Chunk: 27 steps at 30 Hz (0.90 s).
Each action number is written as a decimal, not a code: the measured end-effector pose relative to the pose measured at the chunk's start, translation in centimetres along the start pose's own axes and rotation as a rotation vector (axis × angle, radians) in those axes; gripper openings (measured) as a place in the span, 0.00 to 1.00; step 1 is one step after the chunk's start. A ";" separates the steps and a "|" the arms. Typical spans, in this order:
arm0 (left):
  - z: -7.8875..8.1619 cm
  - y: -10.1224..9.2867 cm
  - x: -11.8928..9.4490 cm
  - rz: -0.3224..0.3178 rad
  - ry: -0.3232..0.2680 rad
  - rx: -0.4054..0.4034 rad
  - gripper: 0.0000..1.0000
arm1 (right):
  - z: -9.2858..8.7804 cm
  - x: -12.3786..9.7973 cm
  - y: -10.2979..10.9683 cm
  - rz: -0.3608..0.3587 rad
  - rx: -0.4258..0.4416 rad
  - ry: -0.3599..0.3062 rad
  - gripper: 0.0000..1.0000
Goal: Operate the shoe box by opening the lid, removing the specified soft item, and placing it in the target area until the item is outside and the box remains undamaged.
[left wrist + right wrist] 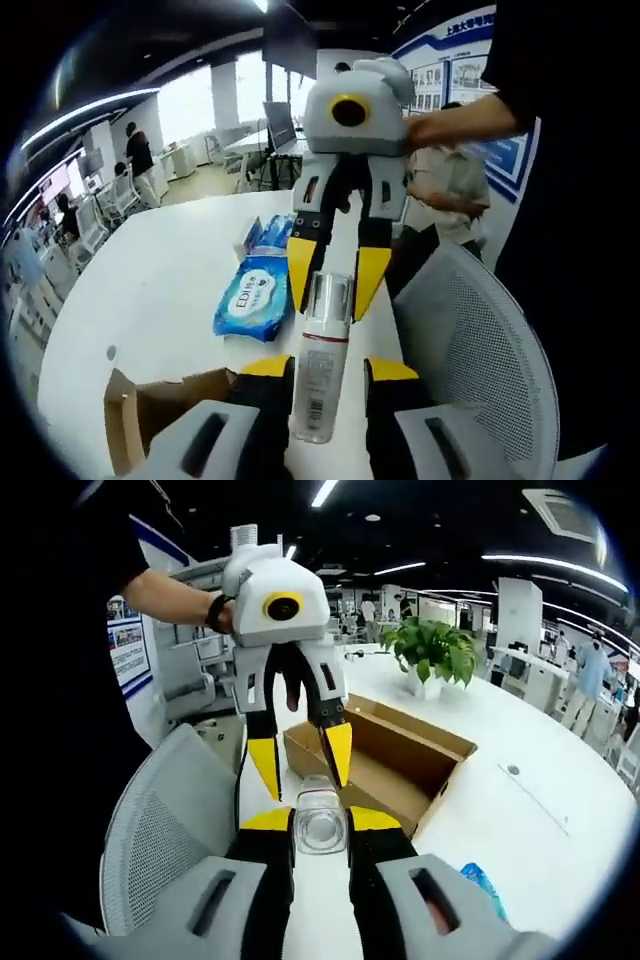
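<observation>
A clear plastic bottle (320, 375) with a barcode label hangs in the air between both grippers. My left gripper (328, 368) is shut on its lower part. My right gripper (335, 290) comes in from above and closes its yellow fingers (300, 262) on the bottle's cap end. In the right gripper view the bottle's round end (320, 827) sits between my right gripper's (320, 820) jaws, and the left gripper (300, 770) faces me from behind it. The open cardboard shoe box (395, 755) stands on the white table (520, 810), beyond the bottle. A blue wipes pack (255, 295) lies on the table outside the box (150, 410).
A grey mesh chair (480, 345) stands close beside the grippers (160, 830). A potted plant (432, 645) is on the table behind the box. A person's forearm (170, 595) holds the left gripper. Office desks and people are far off.
</observation>
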<state>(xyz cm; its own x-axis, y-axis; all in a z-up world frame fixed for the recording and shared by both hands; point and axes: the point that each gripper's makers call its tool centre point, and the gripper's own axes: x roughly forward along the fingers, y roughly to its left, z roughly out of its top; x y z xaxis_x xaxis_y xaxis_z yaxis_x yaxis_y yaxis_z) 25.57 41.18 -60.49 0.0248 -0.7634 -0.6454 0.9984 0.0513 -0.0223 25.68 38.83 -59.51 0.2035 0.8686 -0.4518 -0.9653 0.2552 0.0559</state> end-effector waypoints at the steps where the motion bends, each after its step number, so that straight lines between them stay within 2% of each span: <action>1: 0.0 0.1 -0.1 0.011 -0.010 -0.019 0.30 | -0.1 -0.2 -0.2 -0.007 0.001 0.004 0.17; 4: 0.1 0.7 -0.8 0.063 -0.081 -0.114 0.31 | -0.6 -0.9 -0.8 -0.028 0.020 0.012 0.17; 8: -0.5 1.3 -1.4 0.132 -0.129 -0.197 0.33 | -1.1 -1.8 -1.2 -0.050 0.034 0.028 0.17; 9: -1.2 1.6 -1.5 0.175 -0.111 -0.194 0.33 | -1.3 -2.1 -1.3 -0.056 0.037 0.034 0.17; 11: -1.7 1.3 -1.5 0.190 -0.098 -0.190 0.35 | -1.6 -2.5 -1.5 -0.065 0.041 0.044 0.17; 18: -3.4 1.7 -2.1 0.270 -0.145 -0.304 0.38 | -2.7 -3.8 -2.0 -0.087 0.045 0.083 0.17; 24: -4.4 3.0 -3.3 0.366 -0.192 -0.401 0.42 | -3.9 -5.2 -3.1 -0.118 0.045 0.129 0.17; 26: -5.2 4.2 -4.2 0.469 -0.223 -0.473 0.41 | -4.1 -5.7 -3.4 -0.125 0.045 0.138 0.17; 27: -5.6 4.4 -4.4 0.493 -0.236 -0.492 0.41 | -4.2 -5.8 -3.6 -0.128 0.046 0.141 0.17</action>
<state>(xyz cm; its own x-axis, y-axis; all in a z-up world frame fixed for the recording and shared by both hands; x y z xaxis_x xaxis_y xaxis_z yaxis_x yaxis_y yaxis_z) 29.53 48.36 -62.05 0.5304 -0.6929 -0.4884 0.7321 0.6648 -0.1482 27.27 31.09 -60.81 0.2963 0.7602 -0.5781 -0.9236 0.3822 0.0292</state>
